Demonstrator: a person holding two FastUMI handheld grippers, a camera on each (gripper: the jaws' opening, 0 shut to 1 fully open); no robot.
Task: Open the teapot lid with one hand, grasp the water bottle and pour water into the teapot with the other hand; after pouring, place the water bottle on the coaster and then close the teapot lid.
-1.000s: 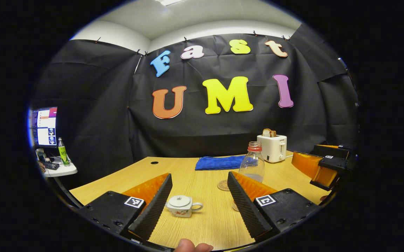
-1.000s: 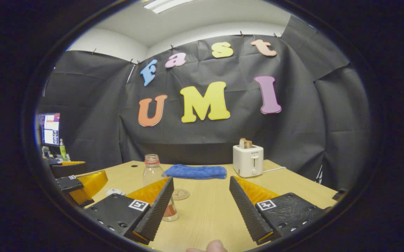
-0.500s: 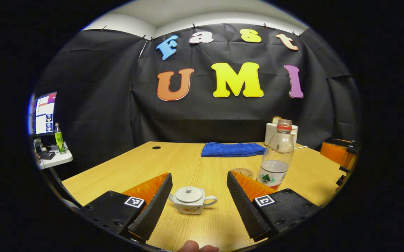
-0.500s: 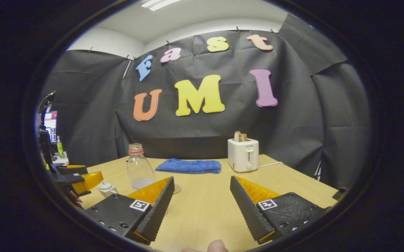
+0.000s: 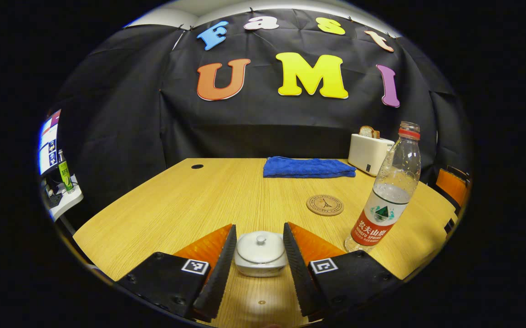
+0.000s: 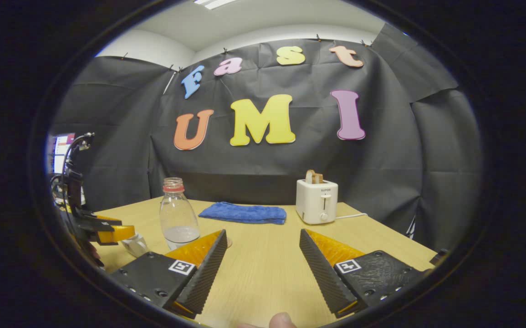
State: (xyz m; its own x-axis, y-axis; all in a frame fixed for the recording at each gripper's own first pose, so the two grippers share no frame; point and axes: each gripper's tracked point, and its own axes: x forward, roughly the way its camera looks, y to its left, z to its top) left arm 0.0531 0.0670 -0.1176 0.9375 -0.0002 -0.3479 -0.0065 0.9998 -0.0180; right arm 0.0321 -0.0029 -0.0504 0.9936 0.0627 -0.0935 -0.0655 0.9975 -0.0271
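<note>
A small white teapot (image 5: 261, 257) with its lid (image 5: 260, 240) on sits on the wooden table (image 5: 190, 196). My left gripper (image 5: 259, 228) is low over it, and its narrowed fingers flank the pot closely on both sides; I cannot tell if they touch. To the right stands an uncapped clear water bottle (image 5: 388, 191) with a little water in it, and a round coaster (image 5: 325, 205) lies beyond. My right gripper (image 6: 263, 232) hovers wide open over bare table. The bottle (image 6: 178, 212) stands to its left, with the left gripper (image 6: 108, 230) and teapot (image 6: 135, 246) farther left.
A folded blue cloth (image 5: 308, 167) and a white toaster (image 5: 370, 152) holding bread stand at the back of the table. A side shelf with a monitor and a green bottle (image 5: 64, 171) is off to the left. A thumb (image 6: 283, 321) shows at the bottom edge.
My left gripper has moved forward and down onto the teapot, and its fingers have narrowed around it. My right gripper has stayed open and hardly shifted.
</note>
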